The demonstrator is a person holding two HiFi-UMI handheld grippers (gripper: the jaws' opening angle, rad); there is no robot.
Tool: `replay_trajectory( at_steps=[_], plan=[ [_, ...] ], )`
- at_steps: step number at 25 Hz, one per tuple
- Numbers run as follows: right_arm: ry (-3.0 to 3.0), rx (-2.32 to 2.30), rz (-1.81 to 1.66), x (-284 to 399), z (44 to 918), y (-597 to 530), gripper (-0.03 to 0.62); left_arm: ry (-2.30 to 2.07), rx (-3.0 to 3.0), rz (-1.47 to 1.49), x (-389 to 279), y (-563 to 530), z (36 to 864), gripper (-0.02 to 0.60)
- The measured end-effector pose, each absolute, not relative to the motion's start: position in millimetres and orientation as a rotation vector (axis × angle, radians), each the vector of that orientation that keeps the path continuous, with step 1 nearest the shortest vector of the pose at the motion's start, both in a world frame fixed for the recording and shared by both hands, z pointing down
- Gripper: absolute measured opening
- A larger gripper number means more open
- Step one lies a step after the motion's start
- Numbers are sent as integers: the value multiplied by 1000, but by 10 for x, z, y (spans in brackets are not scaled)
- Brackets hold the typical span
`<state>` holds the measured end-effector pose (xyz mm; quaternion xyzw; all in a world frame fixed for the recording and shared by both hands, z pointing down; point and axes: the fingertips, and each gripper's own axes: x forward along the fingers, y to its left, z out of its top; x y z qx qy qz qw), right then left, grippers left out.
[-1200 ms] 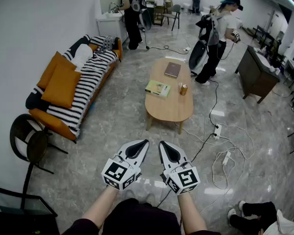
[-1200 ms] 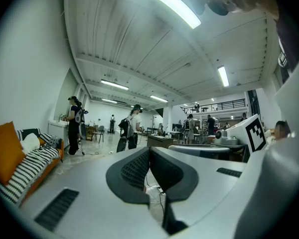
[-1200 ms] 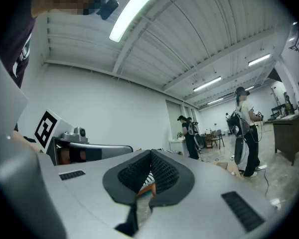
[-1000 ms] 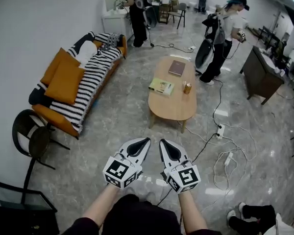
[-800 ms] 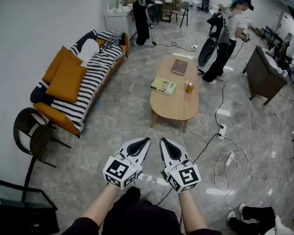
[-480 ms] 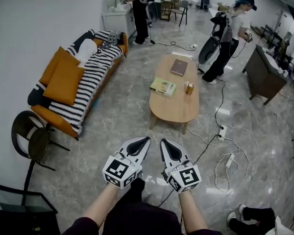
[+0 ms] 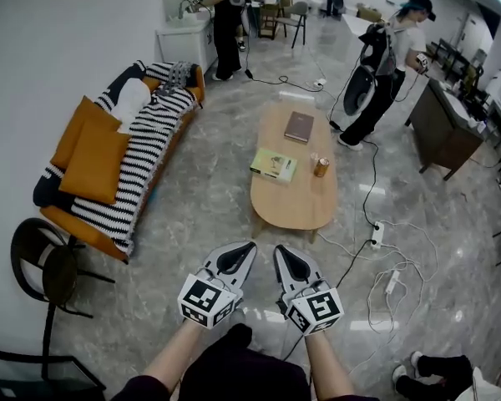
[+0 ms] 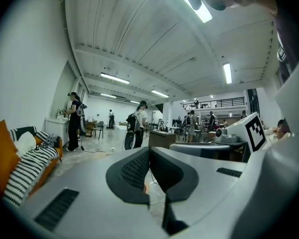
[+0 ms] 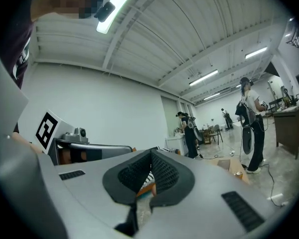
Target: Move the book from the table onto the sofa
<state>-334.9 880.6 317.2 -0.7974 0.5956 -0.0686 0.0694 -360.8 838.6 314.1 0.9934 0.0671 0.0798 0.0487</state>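
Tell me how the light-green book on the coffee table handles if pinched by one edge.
The light-green book looks thin and lies flat, so an edge grip probably lets it sag or fan open. The table top looks smooth, so a nudge likely slides it. Rolling or tipping seems unlikely.

bright ceiling strip lights | floor glare | fisheye-warped edges

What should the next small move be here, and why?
Probably a step closer to the table. The green book and the brown book both lie on it, well beyond the left gripper and right gripper, which are shut and hold nothing. Opening the jaws can wait until a book is within reach.
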Motion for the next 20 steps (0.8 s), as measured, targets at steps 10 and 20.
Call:
replay_trajectory(
  at_steps=[10,20],
  plan=[
    [1724,-2440,-256,-3028,3292,8105,23,252,3012,290,-3309,7582,3275,17],
    [1726,-2463,-277,-2565,3430,7745,23,251,2986,306,-2896,7160,3437,15]
  ],
)
